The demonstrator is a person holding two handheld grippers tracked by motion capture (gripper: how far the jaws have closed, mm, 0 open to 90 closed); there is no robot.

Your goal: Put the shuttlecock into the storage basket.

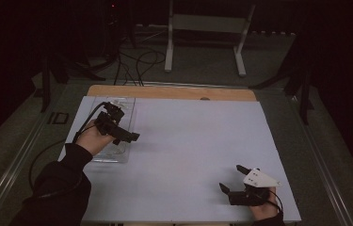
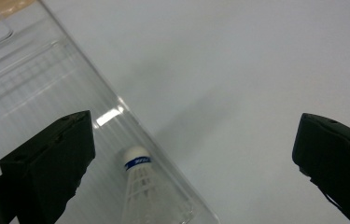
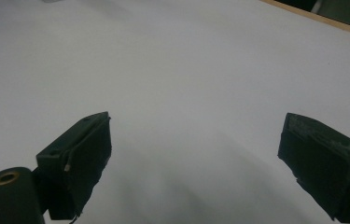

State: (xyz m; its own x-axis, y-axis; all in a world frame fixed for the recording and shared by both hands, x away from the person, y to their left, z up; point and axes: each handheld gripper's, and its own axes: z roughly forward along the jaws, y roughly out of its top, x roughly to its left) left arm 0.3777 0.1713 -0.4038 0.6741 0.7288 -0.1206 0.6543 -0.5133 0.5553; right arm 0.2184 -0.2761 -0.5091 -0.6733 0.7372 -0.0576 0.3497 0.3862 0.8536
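Observation:
A clear plastic tray (image 1: 128, 104) lies at the left of the white table sheet (image 1: 188, 141). In the left gripper view a white shuttlecock (image 2: 137, 186) with a blue band lies inside the tray (image 2: 32, 79), near its corner. My left gripper (image 1: 129, 137) hovers over the tray's right edge, jaws wide apart, and the shuttlecock sits between and below them (image 2: 193, 158). My right gripper (image 1: 230, 179) rests near the table's front right, open, with bare sheet between its jaws (image 3: 196, 154).
A wooden table edge (image 1: 174, 92) runs along the back of the sheet. Beyond it stand a white frame stand (image 1: 207, 28) and loose cables (image 1: 136, 61) on the floor. Dark stands flank both sides.

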